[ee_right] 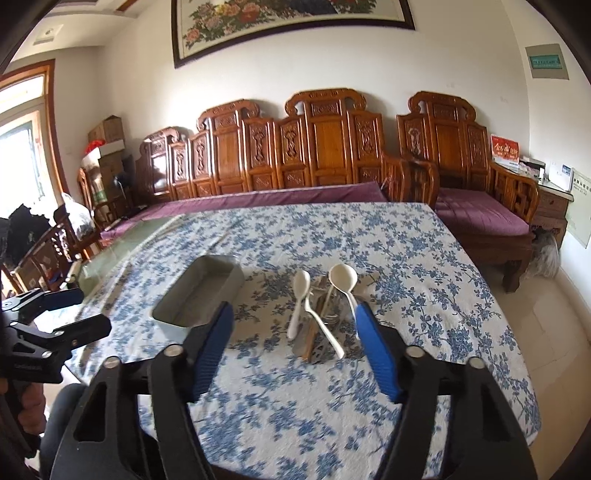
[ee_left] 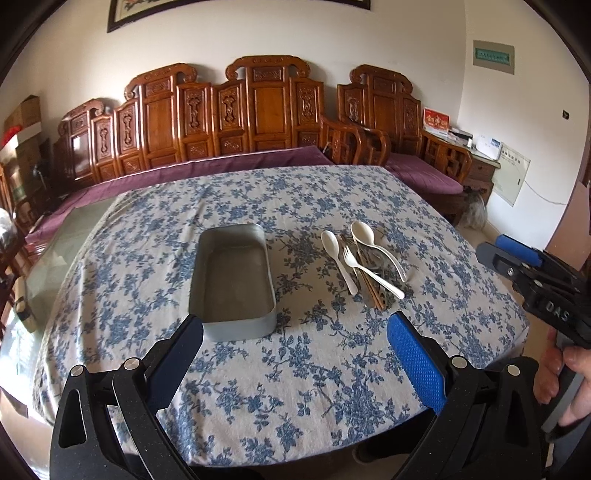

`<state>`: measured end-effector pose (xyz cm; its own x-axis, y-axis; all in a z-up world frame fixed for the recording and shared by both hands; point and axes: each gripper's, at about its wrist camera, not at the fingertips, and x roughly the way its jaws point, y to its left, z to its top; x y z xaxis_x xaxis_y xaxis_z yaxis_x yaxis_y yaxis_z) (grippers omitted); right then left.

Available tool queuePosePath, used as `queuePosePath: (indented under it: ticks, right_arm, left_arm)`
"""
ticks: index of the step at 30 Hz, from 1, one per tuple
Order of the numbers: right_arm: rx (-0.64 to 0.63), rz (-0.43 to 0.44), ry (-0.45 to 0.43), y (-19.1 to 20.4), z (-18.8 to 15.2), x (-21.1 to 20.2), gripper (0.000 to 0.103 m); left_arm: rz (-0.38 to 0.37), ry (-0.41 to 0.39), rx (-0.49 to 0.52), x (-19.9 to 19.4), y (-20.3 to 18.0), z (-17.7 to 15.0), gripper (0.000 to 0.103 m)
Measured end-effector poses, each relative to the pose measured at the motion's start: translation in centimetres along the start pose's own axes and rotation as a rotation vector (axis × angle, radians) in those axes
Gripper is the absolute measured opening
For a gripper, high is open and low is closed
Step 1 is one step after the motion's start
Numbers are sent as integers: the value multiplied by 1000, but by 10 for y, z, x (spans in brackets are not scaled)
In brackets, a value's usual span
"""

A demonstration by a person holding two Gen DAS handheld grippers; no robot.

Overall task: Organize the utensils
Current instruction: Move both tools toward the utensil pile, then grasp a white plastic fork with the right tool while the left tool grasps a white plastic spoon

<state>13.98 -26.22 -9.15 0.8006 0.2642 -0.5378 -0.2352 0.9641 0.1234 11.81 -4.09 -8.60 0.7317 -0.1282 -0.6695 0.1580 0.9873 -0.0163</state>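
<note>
Utensils (ee_left: 364, 264): tangled heap of white spoons, fork, chopsticks on the floral tablecloth (ee_left: 258, 369), just right of the empty tin (ee_left: 232, 280). My left tongs (ee_left: 295, 339) and right tongs (ee_right: 295, 343) gape, empty. Risk: grabbing several pieces together, scattering the rest.

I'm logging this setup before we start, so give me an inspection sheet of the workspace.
Surface: table under a blue floral tablecloth.
Job's things: empty metal tray; beside it a pile of white spoons, fork and chopsticks.
Clutter: nothing seen.
Grippers: left gripper open, empty; right gripper open, empty, short of the pile.
Cables: nothing seen on the table.
Surroundings: carved wooden bench, framed picture, cardboard boxes.
</note>
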Motion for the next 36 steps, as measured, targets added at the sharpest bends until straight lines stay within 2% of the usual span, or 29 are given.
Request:
queuePosePath:
  ticks: [1, 6, 12, 16, 18, 25, 31, 36]
  right_arm:
    - [1, -1, 10, -4, 1, 9, 57]
    - [-16, 15, 78, -19, 4, 58, 45]
    - [-64, 49, 178, -34, 0, 135, 39]
    - [-74, 91, 246, -39, -7, 172, 36]
    - [-79, 109, 267, -41, -11, 185, 35]
    - [-109, 135, 370, -45, -28, 221, 22]
    - [-85, 162, 414, -55, -32, 231, 22]
    - [-113, 176, 446, -49, -37, 234, 21]
  left_arm:
    - [-4, 8, 5, 7, -1, 1, 97]
    - [-39, 47, 26, 41, -6, 6, 97]
    - [-57, 94, 54, 75, -12, 7, 97]
    - [-60, 124, 62, 91, -12, 6, 97]
    - [-60, 135, 63, 98, -13, 7, 97]
    - [-52, 159, 81, 120, -18, 15, 97]
    - [-42, 178, 99, 137, -26, 20, 97]
    - [-43, 205, 99, 151, -30, 18, 97]
